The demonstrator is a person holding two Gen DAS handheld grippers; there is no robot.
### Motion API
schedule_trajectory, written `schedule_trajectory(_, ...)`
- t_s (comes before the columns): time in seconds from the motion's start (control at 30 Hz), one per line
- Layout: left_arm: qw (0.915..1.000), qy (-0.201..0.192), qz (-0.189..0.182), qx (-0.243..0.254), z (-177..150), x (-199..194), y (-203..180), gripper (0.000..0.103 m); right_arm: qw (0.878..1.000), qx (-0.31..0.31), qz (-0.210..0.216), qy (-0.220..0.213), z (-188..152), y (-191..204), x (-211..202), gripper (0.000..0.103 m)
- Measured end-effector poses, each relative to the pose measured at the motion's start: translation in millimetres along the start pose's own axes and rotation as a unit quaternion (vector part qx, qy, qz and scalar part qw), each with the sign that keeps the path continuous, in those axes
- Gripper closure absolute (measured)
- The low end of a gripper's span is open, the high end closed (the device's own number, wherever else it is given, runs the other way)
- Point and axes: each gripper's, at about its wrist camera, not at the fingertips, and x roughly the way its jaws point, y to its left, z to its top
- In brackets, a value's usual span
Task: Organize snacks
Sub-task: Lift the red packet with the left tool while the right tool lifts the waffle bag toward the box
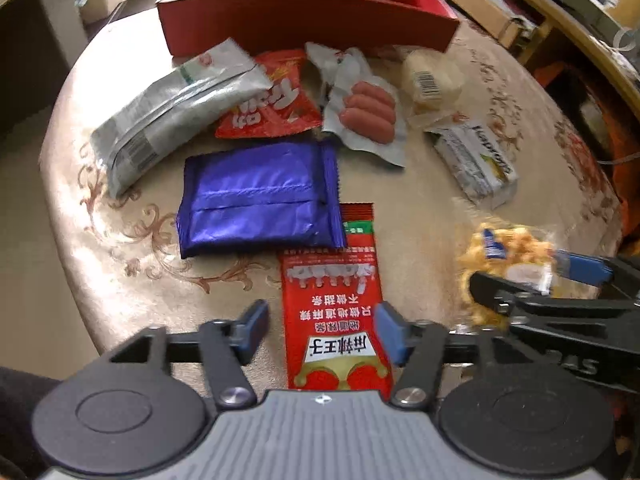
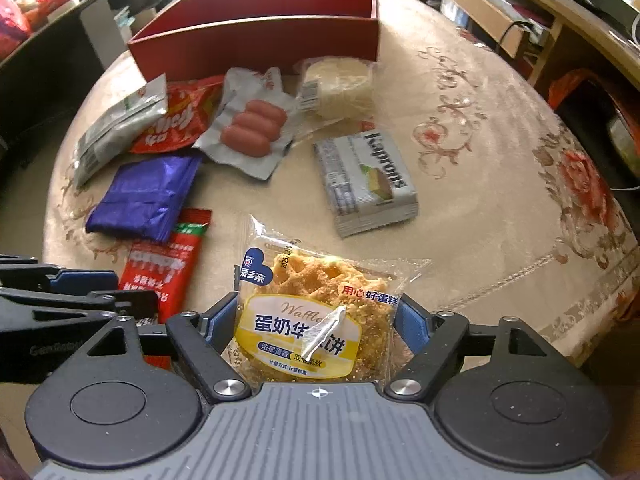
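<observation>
In the right wrist view a clear waffle packet point(image 2: 316, 320) with a yellow label sits between my right gripper's point(image 2: 318, 320) blue pads, which press on both its sides. The left wrist view shows that gripper point(image 1: 532, 276) at the right edge with the waffle packet point(image 1: 504, 252) in it. My left gripper point(image 1: 320, 330) stands open over a long red snack packet point(image 1: 332, 312) lying flat on the table. Its left pad is clear of the packet and its right pad is at the packet's edge. An open red box point(image 1: 308, 20) stands at the far side.
Between the box and the grippers lie a purple packet point(image 1: 256, 204), a grey-white bag point(image 1: 172, 112), a red crisp bag point(image 1: 272, 108), a sausage pack point(image 1: 368, 112), a white round pack point(image 1: 432, 76) and a Kaprons wafer pack point(image 2: 368, 180). The patterned tablecloth point(image 2: 500, 184) is bare at the right.
</observation>
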Motion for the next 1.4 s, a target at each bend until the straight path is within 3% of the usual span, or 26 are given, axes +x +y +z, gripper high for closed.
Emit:
schedule_trajectory(0.13, 0.9995, -0.007, 0.026, 0.020, -2.9, 2.9, -11.8, 0.037, 1.000, 0.009, -0.006, -0.005, 1.6, -7.8, -0.7, 0.018)
schedule_trajectory(0.23, 0.9971, -0.015, 0.051, 0.054, -10.6, 2.1, -20.4, 0.047, 1.000, 0.006, -0.007, 0.001, -2.0, -10.6, 0.6, 0.018)
schedule_trajectory(0.5, 0.9980, -0.011, 0.036, 0.051, -14.0, -7.0, -21.6, 0.057, 1.000, -0.003, -0.006, -0.005, -7.0, -12.8, -5.9, 0.019)
schedule_trajectory(0.87, 0.9976, -0.032, 0.012, 0.059, -14.7, -29.0, -28.5, 0.058, 1.000, 0.005, -0.003, -0.016, -11.6, -17.9, -14.7, 0.019)
schedule_trajectory(1.03, 0.9970, -0.009, 0.026, 0.072, -17.5, -10.0, -32.1, 0.057, 1.000, 0.001, -0.009, -0.005, -13.7, -17.9, -9.6, 0.019)
schedule_trajectory(1.2, 0.9963, 0.001, 0.037, 0.077, -16.5, 1.9, -36.3, 0.045, 1.000, 0.001, -0.015, 0.003, -14.5, -19.6, -4.4, 0.019)
schedule_trajectory(1.27, 0.9956, -0.002, 0.040, 0.084, -17.9, 2.9, -38.0, 0.044, 1.000, 0.003, -0.016, 0.007, -15.2, -21.6, -3.1, 0.019)
schedule_trajectory(1.33, 0.9956, -0.002, 0.041, 0.085, -19.0, 1.8, -37.7, 0.046, 1.000, 0.003, -0.017, 0.010, -16.4, -22.5, -2.1, 0.019)
schedule_trajectory(1.4, 0.9957, -0.002, 0.038, 0.084, -20.1, -1.1, -37.5, 0.055, 1.000, 0.003, -0.017, 0.012, -17.1, -22.9, -1.5, 0.019)
